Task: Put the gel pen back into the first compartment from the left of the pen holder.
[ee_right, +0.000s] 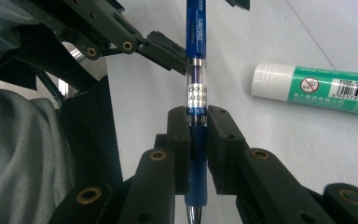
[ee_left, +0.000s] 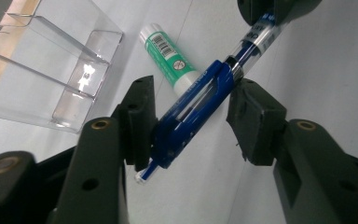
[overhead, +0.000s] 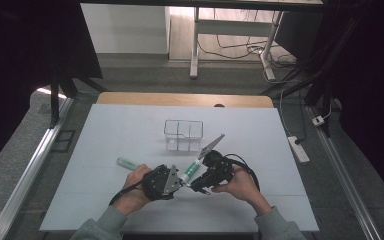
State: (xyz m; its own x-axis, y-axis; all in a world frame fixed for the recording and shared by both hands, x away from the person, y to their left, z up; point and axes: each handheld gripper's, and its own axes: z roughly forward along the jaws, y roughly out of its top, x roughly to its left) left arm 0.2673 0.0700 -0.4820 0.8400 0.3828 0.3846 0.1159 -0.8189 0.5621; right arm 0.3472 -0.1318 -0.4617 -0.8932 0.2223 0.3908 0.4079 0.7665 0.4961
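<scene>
A blue click pen lies slantwise between the jaws of my left gripper. The left pad touches its barrel, while the right pad stands just beside it, so the jaws are open around it. My right gripper is shut on the same pen near its tip end and holds it off the table. In the high view the two grippers, left and right, meet tip to tip at the front middle of the table. A green and white glue stick lies on the table just beyond them.
A clear plastic organiser box with compartments stands behind the grippers, mid-table. A pale green stick-shaped item lies to the left of the left hand. The white table top spreads wide on both sides.
</scene>
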